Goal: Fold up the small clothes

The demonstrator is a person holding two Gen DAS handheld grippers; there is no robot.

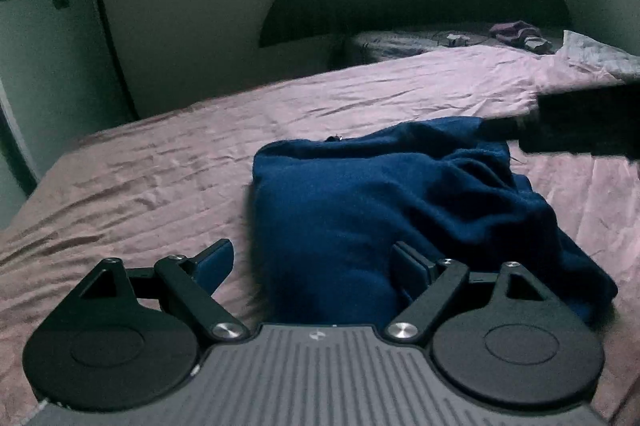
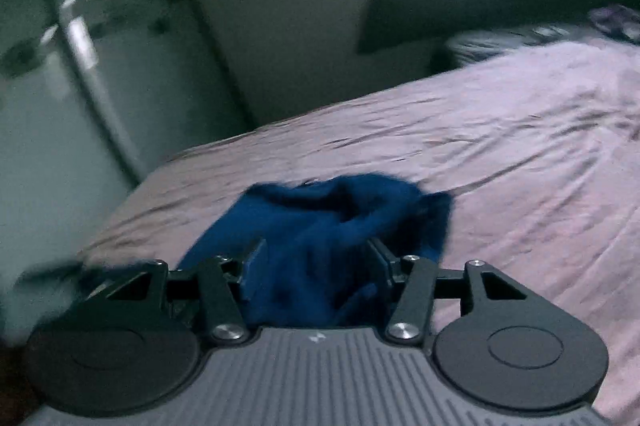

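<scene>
A dark blue garment lies bunched on the pink bedsheet. My left gripper is open, its jaws wide apart, with the near edge of the garment between them. The right gripper shows as a dark blurred shape at the garment's far right corner in the left wrist view. In the right wrist view the garment fills the gap of my right gripper, whose jaws stand apart around the cloth without pinching it. The view is blurred.
The bed's left edge drops off near a pale wardrobe. A dark headboard stands at the far end, with a second mattress holding small items and a white cloth.
</scene>
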